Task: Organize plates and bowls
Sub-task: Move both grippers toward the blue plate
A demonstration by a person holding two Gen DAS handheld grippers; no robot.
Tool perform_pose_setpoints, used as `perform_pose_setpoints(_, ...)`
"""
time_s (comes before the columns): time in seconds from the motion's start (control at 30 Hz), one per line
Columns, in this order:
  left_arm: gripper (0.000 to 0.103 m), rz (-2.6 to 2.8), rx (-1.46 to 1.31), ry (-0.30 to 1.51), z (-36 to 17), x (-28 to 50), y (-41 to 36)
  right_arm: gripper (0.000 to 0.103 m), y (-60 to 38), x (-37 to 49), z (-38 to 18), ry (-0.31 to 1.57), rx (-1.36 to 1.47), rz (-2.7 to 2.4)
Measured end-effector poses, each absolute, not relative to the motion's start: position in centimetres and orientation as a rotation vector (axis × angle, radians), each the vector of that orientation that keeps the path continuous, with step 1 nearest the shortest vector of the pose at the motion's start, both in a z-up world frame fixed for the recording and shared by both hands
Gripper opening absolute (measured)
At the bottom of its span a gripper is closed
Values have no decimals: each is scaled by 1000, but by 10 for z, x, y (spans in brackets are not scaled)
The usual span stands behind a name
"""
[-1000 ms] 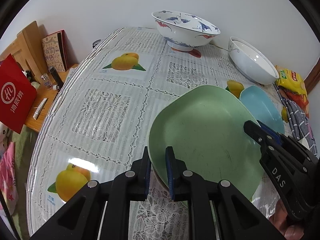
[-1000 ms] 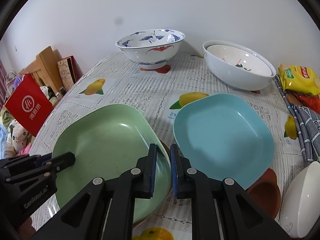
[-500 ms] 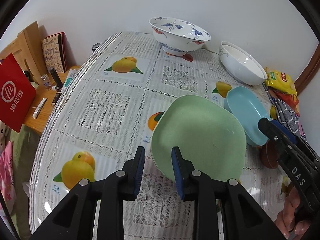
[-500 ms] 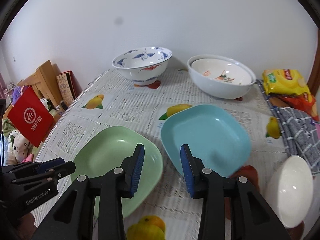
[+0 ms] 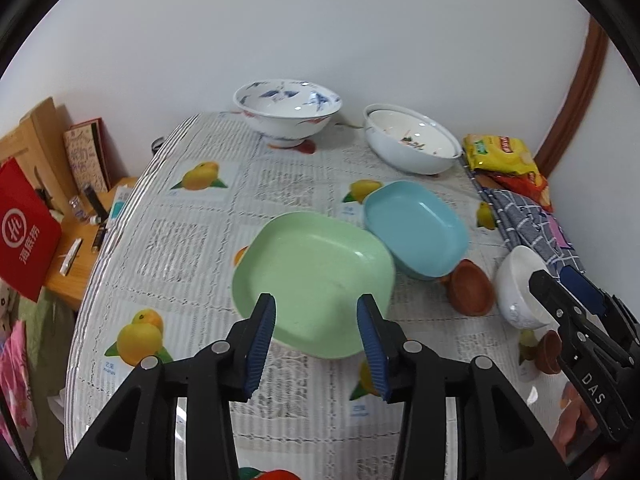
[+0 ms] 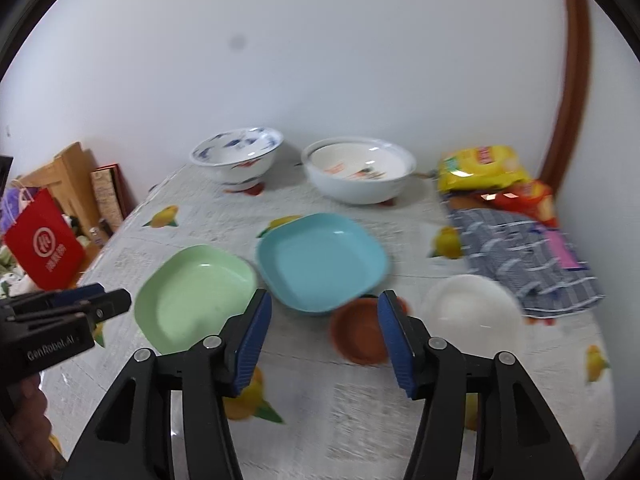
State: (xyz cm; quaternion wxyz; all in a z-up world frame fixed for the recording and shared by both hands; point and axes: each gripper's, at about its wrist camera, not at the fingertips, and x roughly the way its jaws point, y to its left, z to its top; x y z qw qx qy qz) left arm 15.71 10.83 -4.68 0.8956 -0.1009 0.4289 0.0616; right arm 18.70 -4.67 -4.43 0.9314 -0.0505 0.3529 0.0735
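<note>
Left gripper (image 5: 316, 340) and right gripper (image 6: 324, 334) both wide open, empty. Green plate (image 5: 316, 280), frame centre: probably light, stiff, slick plastic; pinch the near rim.

Left gripper (image 5: 316, 334) spread wide above green plate (image 5: 316, 276).

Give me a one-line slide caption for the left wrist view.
Open left tool above a green plate, with a blue plate beside it on the fruit-print tablecloth.
</note>
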Motion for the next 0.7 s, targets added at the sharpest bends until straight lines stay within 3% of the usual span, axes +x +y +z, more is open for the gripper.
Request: perform_pose_setpoints(0.7,40,94,-90,777,6,167,54,56,-108,180,1,720,2,142)
